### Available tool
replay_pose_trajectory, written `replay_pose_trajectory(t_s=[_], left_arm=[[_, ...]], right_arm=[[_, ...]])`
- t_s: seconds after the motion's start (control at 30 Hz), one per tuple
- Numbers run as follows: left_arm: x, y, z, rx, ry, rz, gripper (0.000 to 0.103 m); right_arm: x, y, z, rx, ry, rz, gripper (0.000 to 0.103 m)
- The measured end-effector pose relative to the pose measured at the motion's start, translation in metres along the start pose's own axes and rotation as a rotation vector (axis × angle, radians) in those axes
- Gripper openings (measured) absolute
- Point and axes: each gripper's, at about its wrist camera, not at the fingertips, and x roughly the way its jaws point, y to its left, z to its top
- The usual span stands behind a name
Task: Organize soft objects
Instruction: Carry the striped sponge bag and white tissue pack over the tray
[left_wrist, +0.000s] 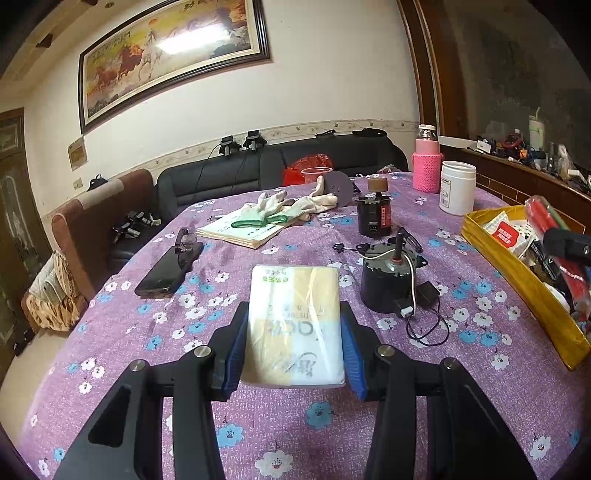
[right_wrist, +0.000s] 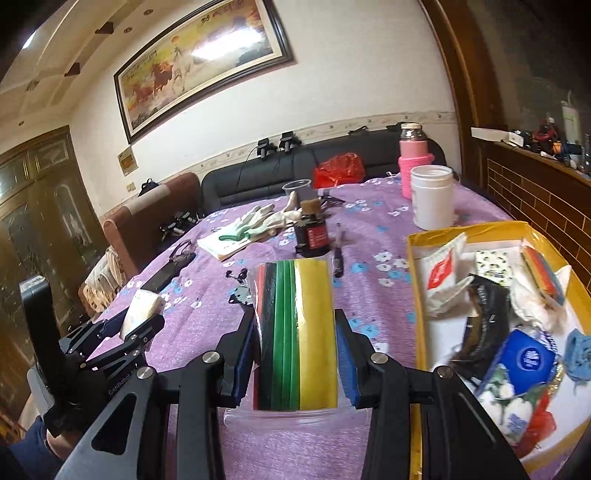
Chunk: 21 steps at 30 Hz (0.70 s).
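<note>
Between the left gripper (left_wrist: 293, 347) pads: white-yellow plastic-wrapped tissue pack (left_wrist: 294, 321), clamped mid-sides above the purple floral tablecloth (left_wrist: 147, 332); light, squashy, slippery film. Right gripper (right_wrist: 297, 354) clamps a clear bag of coloured strips (right_wrist: 295, 332), floppy, left of the yellow cardboard box (right_wrist: 417, 314).

tissue pack (left_wrist: 295, 325) clamped, coloured strips bag (right_wrist: 295, 336) clamped
</note>
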Motion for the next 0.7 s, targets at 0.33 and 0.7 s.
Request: replay_pose_trajectory(t_s=[0.33, 0.7], left_arm=[[-0.008, -0.023, 0.006, 0.020, 0.022, -0.051, 0.044], [-0.013, -0.064, 0.018, 0.079, 0.004, -0.087, 0.044]], right_arm=[[-0.018, -0.031, 0.004, 0.052, -0.044, -0.027, 0.043], [-0.034, -0.073, 0.004, 0.124, -0.072, -0.057, 0.043]])
